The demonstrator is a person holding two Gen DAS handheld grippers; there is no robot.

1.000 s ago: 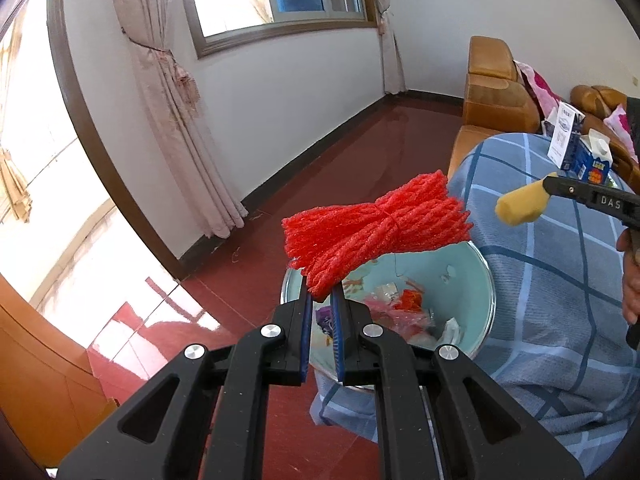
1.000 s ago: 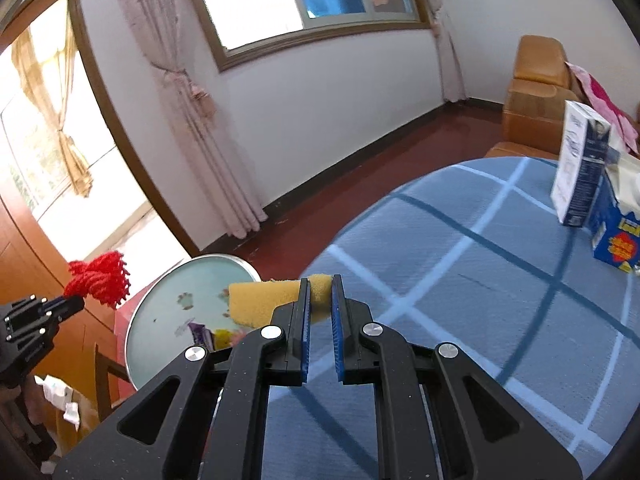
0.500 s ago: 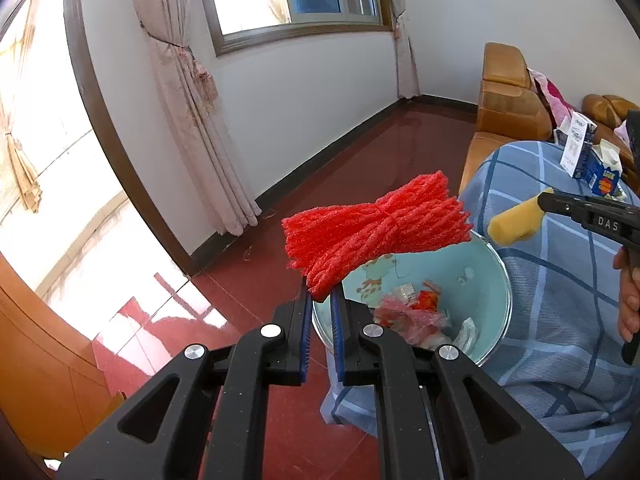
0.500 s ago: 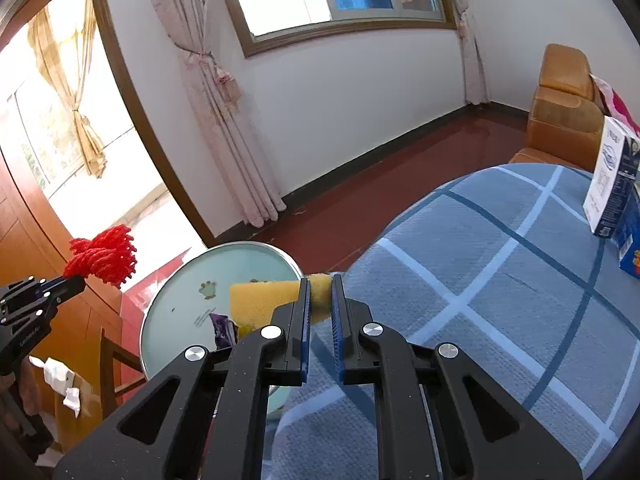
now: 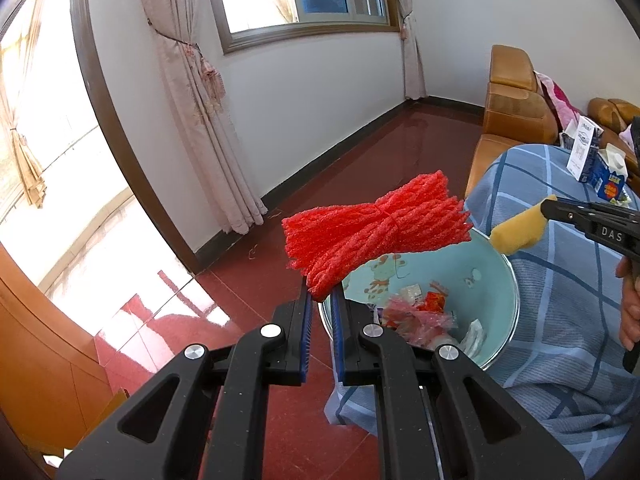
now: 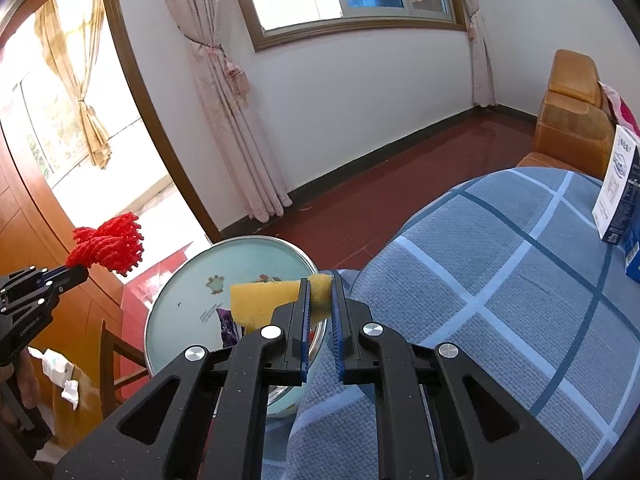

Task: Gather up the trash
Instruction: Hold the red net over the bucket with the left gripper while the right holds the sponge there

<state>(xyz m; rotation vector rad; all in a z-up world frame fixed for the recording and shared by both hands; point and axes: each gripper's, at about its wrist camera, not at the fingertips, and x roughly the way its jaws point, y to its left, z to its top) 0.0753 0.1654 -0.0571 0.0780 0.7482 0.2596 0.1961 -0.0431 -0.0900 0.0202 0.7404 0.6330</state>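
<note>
Where cartons point(image 6: 618, 196) stand, checked tablecloth point(image 6: 500, 280).

Right gripper point(image 6: 320, 298) clamps yellow sponge point(image 6: 264, 300) over trash basin point(image 6: 192, 280).

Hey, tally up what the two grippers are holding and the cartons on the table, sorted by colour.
Red: 1, the foam net in the left gripper
Yellow: 1, the sponge in the right gripper
White and blue: 2, the cartons on the table
Total: 4
</note>
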